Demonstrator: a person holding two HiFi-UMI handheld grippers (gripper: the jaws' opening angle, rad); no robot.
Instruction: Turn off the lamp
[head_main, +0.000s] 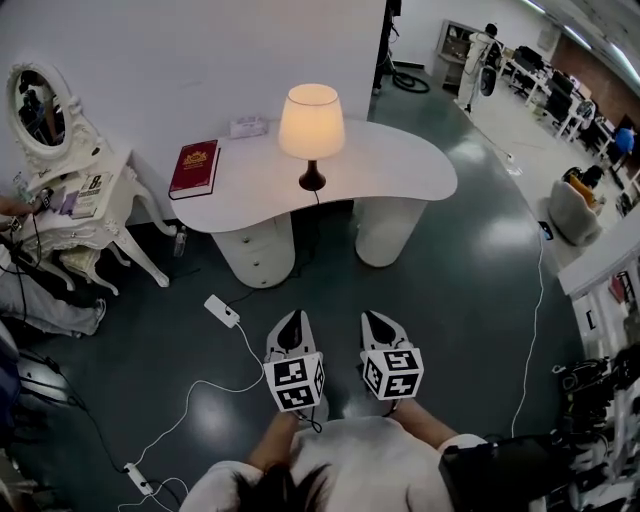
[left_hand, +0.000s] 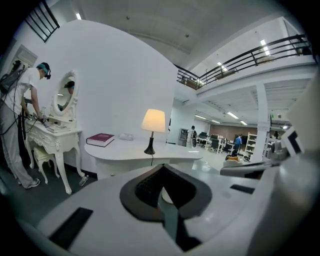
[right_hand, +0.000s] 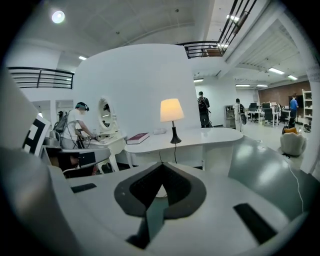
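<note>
The lamp (head_main: 311, 125) is lit, with a cream shade and a small dark base, and it stands on the white curved desk (head_main: 400, 170). Its cord hangs down over the desk's front edge. Both grippers are held side by side over the dark floor, well short of the desk. My left gripper (head_main: 293, 322) is shut and holds nothing, and my right gripper (head_main: 378, 322) is shut and holds nothing too. The left gripper view has the lamp (left_hand: 153, 122) far ahead above the closed left gripper (left_hand: 162, 166). The lamp (right_hand: 171, 110) stands likewise beyond the closed right gripper (right_hand: 161, 165) in the right gripper view.
A red book (head_main: 194, 168) and a small box (head_main: 248, 126) lie on the desk's left part. A white vanity with an oval mirror (head_main: 60, 190) stands at the left, with a person (left_hand: 20, 115) at it. A power strip (head_main: 222, 310) and white cables lie on the floor.
</note>
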